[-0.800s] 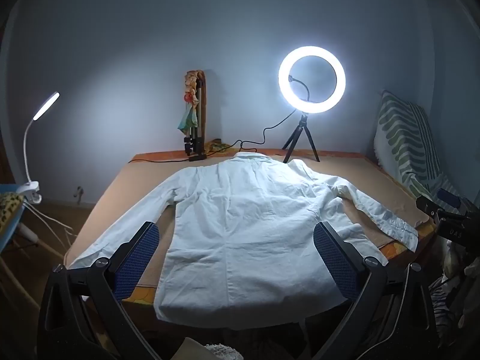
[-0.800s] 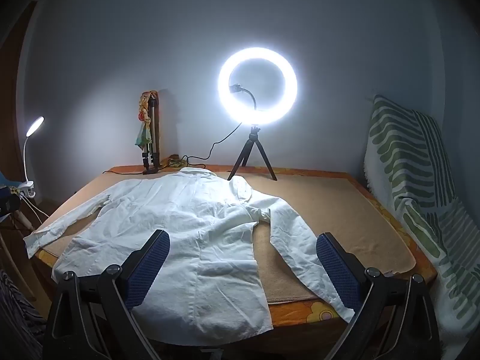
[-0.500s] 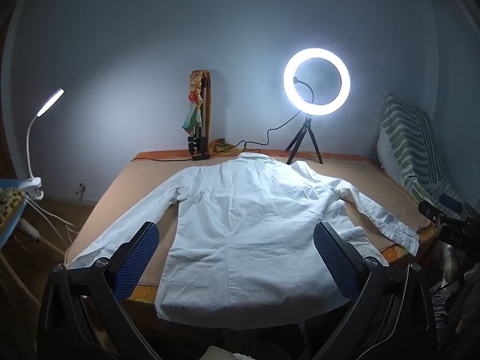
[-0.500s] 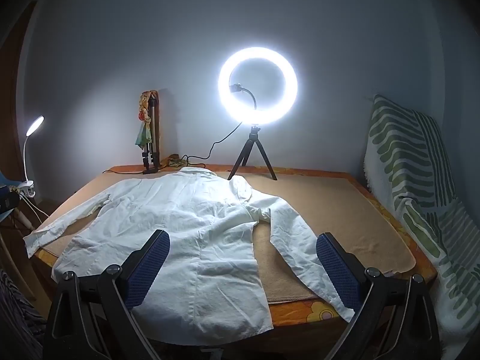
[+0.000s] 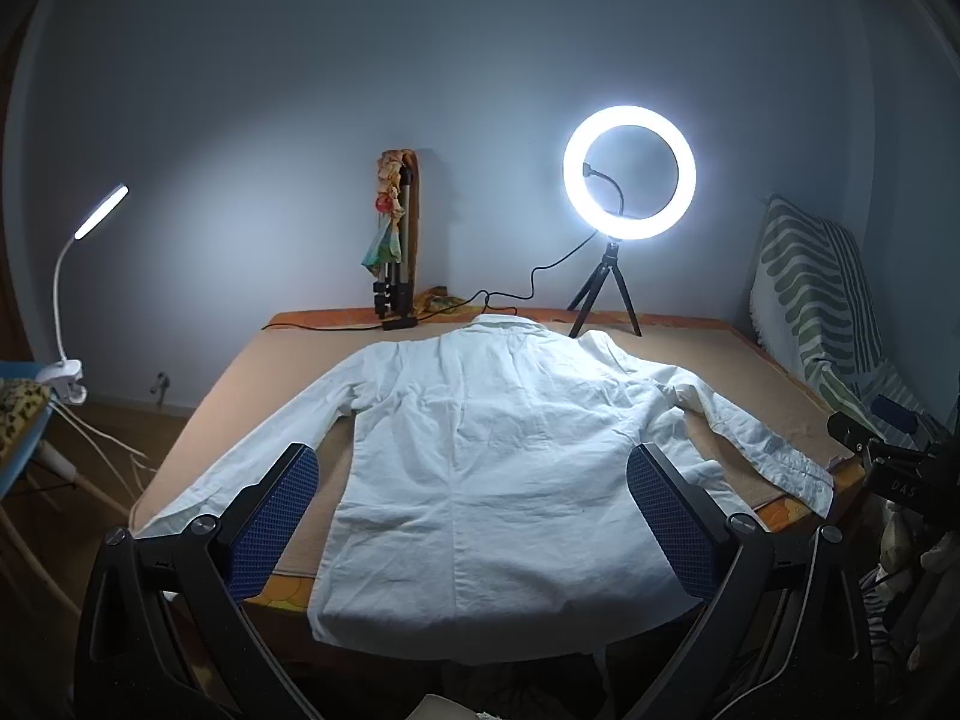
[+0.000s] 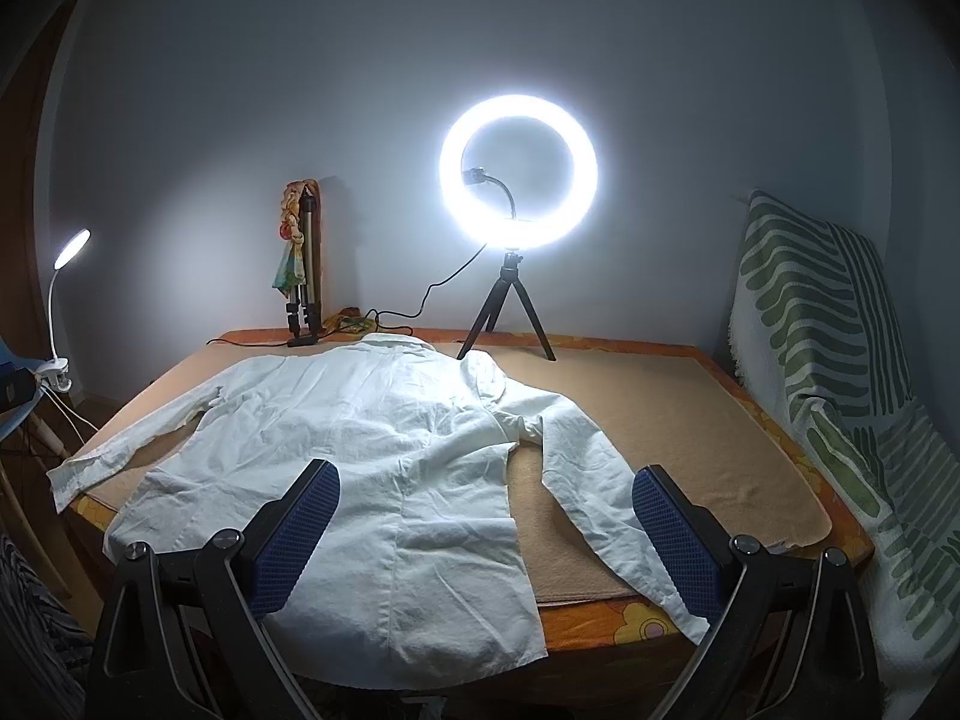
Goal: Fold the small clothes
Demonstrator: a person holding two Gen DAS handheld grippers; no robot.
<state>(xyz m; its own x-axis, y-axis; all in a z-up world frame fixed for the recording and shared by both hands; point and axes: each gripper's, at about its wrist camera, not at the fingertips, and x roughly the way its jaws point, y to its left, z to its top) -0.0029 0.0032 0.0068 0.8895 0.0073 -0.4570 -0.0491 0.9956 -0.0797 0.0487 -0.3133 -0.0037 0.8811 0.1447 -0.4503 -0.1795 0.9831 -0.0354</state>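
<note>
A white long-sleeved shirt lies spread flat, back side up, on a brown-covered table, collar toward the wall and both sleeves stretched outward. Its hem hangs slightly over the near edge. My left gripper hovers open in front of the hem, nothing between its blue pads. My right gripper is open too, hovering over the shirt's right side near the right sleeve, holding nothing. In the left wrist view, the right gripper's black body shows at the far right edge.
A lit ring light on a small tripod stands at the table's back, its cable running to a folded tripod with a doll. A clip lamp shines at the left. A green-striped cloth drapes at the right.
The left wrist view has shifted slightly, so the scene sits a little further right and lower. The right view and the shirt are unchanged.
</note>
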